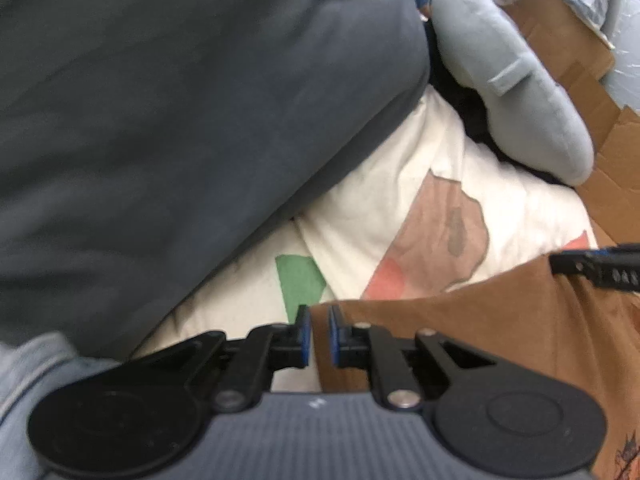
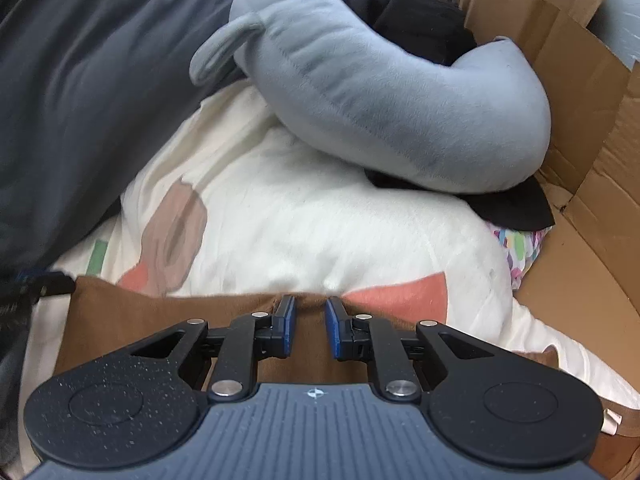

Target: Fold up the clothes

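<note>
Right, the left gripper point(image 1: 319, 334) pinches the corner of the brown garment point(image 1: 460, 336), the right gripper point(image 2: 310, 330) nips its top edge, narrow gaps showing at both; the cloth lies on a cream patterned blanket point(image 2: 300, 216) beside a grey plush pillow point(image 2: 380, 96).

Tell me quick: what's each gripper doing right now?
Left gripper: shut on the edge of the brown garment.
Right gripper: jaws nearly closed around the brown garment's edge; a firm pinch cannot be told.
</note>
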Demonstrator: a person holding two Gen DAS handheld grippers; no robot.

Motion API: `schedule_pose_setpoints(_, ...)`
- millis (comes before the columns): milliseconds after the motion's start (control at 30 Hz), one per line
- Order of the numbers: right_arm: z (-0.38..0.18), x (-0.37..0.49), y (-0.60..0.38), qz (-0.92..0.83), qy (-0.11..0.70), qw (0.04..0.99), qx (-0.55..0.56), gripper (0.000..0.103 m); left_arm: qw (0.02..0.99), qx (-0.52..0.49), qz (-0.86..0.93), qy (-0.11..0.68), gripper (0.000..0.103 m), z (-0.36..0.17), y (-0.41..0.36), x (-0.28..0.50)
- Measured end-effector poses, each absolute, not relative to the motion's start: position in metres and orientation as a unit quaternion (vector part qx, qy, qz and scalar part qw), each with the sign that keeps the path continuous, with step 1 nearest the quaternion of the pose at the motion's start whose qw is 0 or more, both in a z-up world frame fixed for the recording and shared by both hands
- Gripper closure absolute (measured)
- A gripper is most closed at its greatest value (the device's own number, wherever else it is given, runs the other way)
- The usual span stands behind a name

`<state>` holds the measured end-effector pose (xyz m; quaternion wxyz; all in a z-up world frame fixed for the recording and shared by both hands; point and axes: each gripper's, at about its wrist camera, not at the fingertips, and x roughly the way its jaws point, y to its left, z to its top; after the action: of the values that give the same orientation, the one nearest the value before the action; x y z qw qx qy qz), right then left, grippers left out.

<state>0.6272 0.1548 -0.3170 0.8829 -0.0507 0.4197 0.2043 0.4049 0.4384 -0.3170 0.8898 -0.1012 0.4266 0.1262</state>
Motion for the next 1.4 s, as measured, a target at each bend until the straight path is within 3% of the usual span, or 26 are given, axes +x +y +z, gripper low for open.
schedule_pose_setpoints(200,-0.301,0.633,0.150,0.206,0.415,0.885,-0.043,0.080,0.891,-0.126,0.116,0.421,0.090,-0.299,0.425,0.370)
schedule_pose_setpoints(467,-0.287,0.609,0.143,0.250,0.412,0.875,-0.046,0.080,0.880,-0.155,0.119,0.433,0.069,-0.298,0.406,0.331)
schedule_pose_setpoints(667,-0.288,0.572,0.140,0.276,0.417,0.864,-0.055,0.079,0.867,-0.169,0.121,0.453,0.066,-0.314,0.394,0.314)
schedule_pose_setpoints(933,-0.309,0.534,0.131,0.275,0.445,0.852,-0.039,0.079,0.866,-0.102,0.138,0.471,0.066,-0.320,0.370,0.312)
schedule_pose_setpoints(1133,-0.323,0.511,0.117,0.254,0.470,0.845,-0.012,0.079,0.854,-0.085,0.136,0.494,0.068,-0.334,0.367,0.315)
schedule_pose_setpoints(1200,-0.327,0.505,0.112,0.248,0.474,0.845,-0.008,0.079,0.852,-0.076,0.132,0.500,0.075,-0.337,0.366,0.314)
schedule_pose_setpoints(1267,-0.329,0.502,0.106,0.241,0.476,0.846,-0.007,0.079,0.850,-0.068,0.128,0.506,0.088,-0.339,0.365,0.314)
schedule_pose_setpoints(1400,-0.332,0.504,0.093,0.224,0.478,0.849,-0.005,0.079,0.851,-0.056,0.133,0.506,0.095,-0.335,0.367,0.314)
